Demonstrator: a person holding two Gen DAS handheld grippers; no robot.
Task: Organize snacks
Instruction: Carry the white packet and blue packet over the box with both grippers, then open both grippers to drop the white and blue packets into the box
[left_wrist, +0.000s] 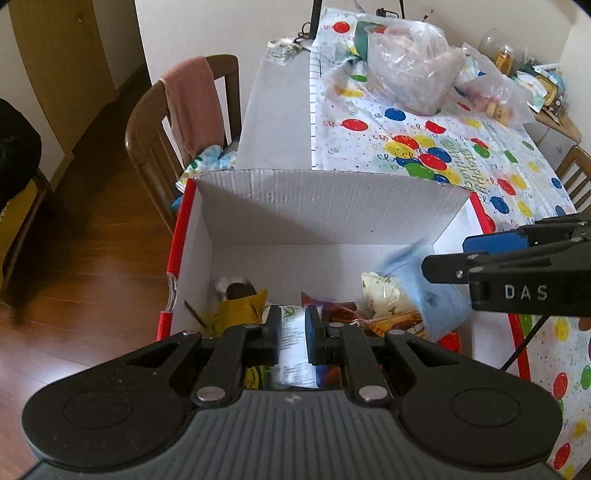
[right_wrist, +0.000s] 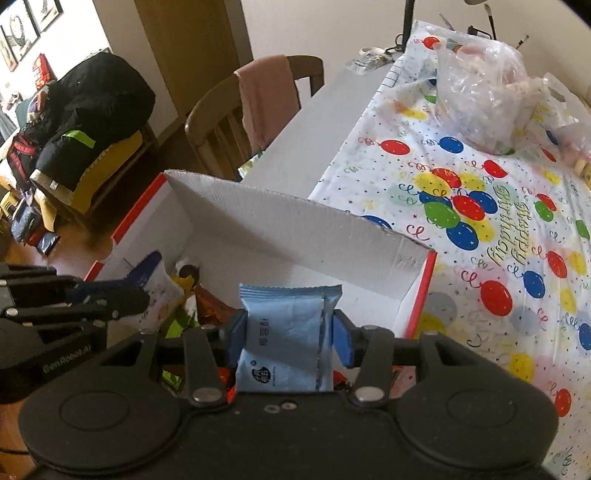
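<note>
A white cardboard box with red edges (left_wrist: 321, 206) stands on the table's near end and holds several snack packets (left_wrist: 384, 299). My left gripper (left_wrist: 291, 332) hangs over the box, shut on a white and green packet (left_wrist: 291, 350). My right gripper (right_wrist: 290, 332) is shut on a light blue snack packet (right_wrist: 284, 332) above the box's right side. In the left wrist view the right gripper (left_wrist: 447, 258) comes in from the right with the blue packet (left_wrist: 424, 295) blurred beneath it. In the right wrist view the left gripper (right_wrist: 110, 295) holds its white packet (right_wrist: 159, 291) over the box (right_wrist: 295, 229).
A balloon-print birthday tablecloth (left_wrist: 424, 147) covers the table. Clear plastic bags of food (left_wrist: 410, 70) lie at the far end. A wooden chair with a pink cloth (left_wrist: 192, 107) stands left of the table. A chair piled with dark clothes (right_wrist: 85, 110) stands further left.
</note>
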